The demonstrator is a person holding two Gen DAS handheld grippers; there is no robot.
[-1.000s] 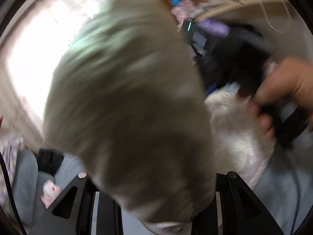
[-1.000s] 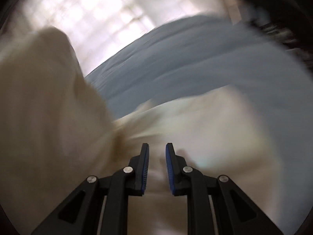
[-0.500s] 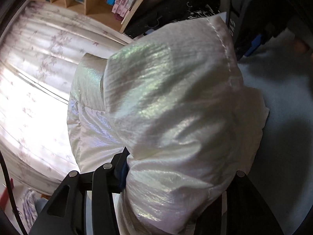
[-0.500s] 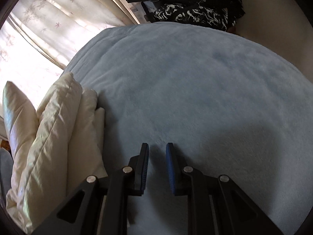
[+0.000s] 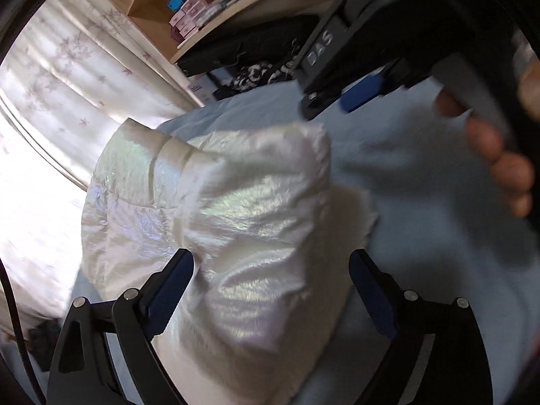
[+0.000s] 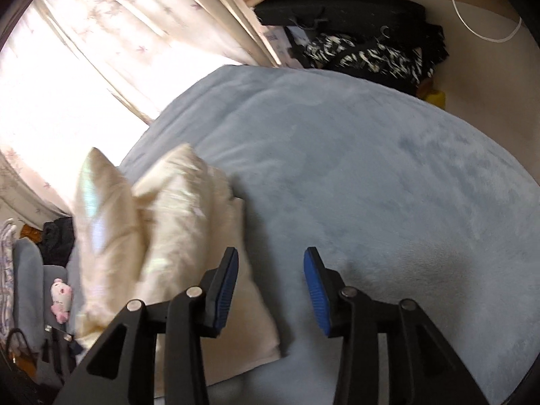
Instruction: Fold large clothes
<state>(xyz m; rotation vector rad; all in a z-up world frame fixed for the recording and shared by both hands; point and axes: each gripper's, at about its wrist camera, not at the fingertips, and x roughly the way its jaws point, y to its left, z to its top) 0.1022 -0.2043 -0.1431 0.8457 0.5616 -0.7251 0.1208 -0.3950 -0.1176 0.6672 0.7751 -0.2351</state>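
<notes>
A white, shiny padded jacket (image 5: pixel 236 222) lies bunched in a thick fold on the light blue fleece blanket (image 6: pixel 371 185) of a bed. My left gripper (image 5: pixel 271 270) straddles the jacket's near end. Its jaws are opening wide and both pads stand just off the fabric. In the right wrist view the same jacket (image 6: pixel 162 229) looks cream and sits at the left. My right gripper (image 6: pixel 270 270) hovers beside its edge, jaws opening, with only blanket between them. The left wrist view shows the right gripper (image 5: pixel 357 94) at top right, held by a hand (image 5: pixel 499 155).
Bright flowered curtains (image 6: pixel 84 50) run along the bed's far side. Black and patterned clothes (image 6: pixel 364 50) are piled past the bed's end, under a wooden shelf of boxes (image 5: pixel 192 10). A pink plush toy (image 6: pixel 60 298) and a grey seat (image 6: pixel 27 270) are low at the left.
The left jaws have spread wide and released the jacket, which has settled onto the blanket. The right jaws, nearly shut before, have parted, and the right gripper has swung off the jacket.
</notes>
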